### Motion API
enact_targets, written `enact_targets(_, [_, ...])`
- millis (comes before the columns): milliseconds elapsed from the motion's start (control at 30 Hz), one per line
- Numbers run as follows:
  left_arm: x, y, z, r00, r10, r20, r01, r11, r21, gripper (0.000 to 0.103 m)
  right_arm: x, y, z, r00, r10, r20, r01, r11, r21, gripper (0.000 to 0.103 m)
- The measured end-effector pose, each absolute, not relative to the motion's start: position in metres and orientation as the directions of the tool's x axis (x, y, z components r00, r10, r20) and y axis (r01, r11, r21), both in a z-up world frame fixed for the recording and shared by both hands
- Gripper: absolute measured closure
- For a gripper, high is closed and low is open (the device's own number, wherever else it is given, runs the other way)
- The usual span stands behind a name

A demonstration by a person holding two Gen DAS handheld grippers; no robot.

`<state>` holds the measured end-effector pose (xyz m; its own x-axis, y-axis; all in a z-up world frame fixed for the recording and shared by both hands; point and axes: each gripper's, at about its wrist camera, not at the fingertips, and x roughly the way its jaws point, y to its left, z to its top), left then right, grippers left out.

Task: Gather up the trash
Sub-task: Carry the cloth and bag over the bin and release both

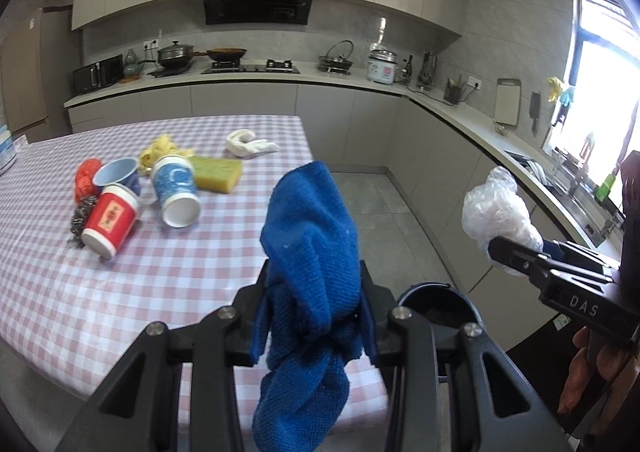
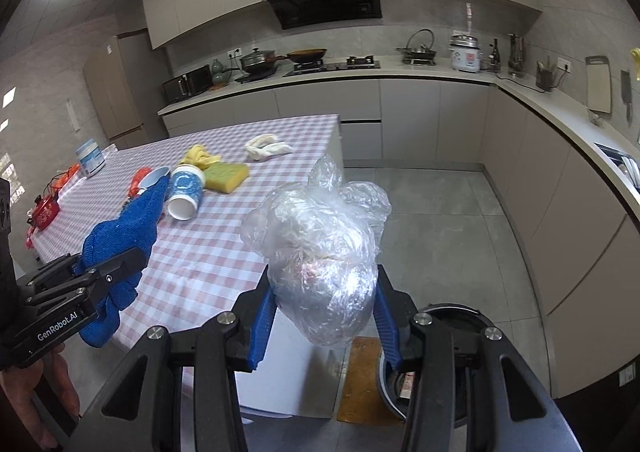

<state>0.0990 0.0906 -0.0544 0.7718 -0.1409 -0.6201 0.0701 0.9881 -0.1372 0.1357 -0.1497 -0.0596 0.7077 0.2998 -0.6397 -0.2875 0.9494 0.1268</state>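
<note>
Left wrist view: left hand-held gripper [image 1: 316, 316] clamping knitted blue cloth [image 1: 312, 236], folds drooping over tabletop [image 1: 120, 284] edge. Right hand-held gripper [image 2: 324, 312] squeezing crinkly clear plastic bag [image 2: 320, 252], bulging above round dark bin [image 2: 460, 332] on grey tile floor. Checked pink-white tabletop carrying tipped paper cups [image 1: 176, 188], yellow sponge [image 1: 216, 172]. Beige cabinets lining kitchen.

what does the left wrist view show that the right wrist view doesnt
Only the left wrist view shows the red paper cup, the steel scourer beside it, and the bright window.

Only the right wrist view shows the white tub at the table's far left edge, the red items near it, and the fridge.

Both show the left gripper shut on the blue cloth, the right gripper shut on the clear plastic bag, the blue cup, the sponge and the bin.
</note>
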Motion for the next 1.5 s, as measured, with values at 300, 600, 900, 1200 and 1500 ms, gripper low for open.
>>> enact_targets(300, [0.099, 0.024, -0.058, 0.75, -0.218, -0.625, 0.17, 0.976, -0.137, 0.065, 0.121, -0.22, -0.061, 0.727, 0.232, -0.646, -0.205, 0.972, 0.119, 0.056])
enact_targets(600, [0.109, -0.03, -0.063, 0.721, -0.276, -0.635, 0.24, 0.96, -0.145, 0.065, 0.105, -0.281, -0.067, 0.729, 0.178, -0.661, -0.141, 0.984, 0.109, 0.056])
enact_targets(900, [0.117, -0.07, -0.089, 0.677, -0.313, -0.666, 0.273, 0.947, -0.167, 0.065, 0.104, -0.326, -0.093, 0.698, 0.154, -0.7, -0.127, 0.988, 0.091, 0.056])
enact_targets(1200, [0.126, -0.109, -0.141, 0.59, -0.315, -0.743, 0.263, 0.945, -0.192, 0.065, 0.128, -0.351, -0.166, 0.608, 0.178, -0.774, -0.179, 0.98, 0.084, 0.055])
enact_targets(1500, [0.142, -0.143, -0.191, 0.519, -0.29, -0.804, 0.241, 0.952, -0.188, 0.065, 0.16, -0.363, -0.245, 0.499, 0.221, -0.838, -0.268, 0.959, 0.093, 0.055])
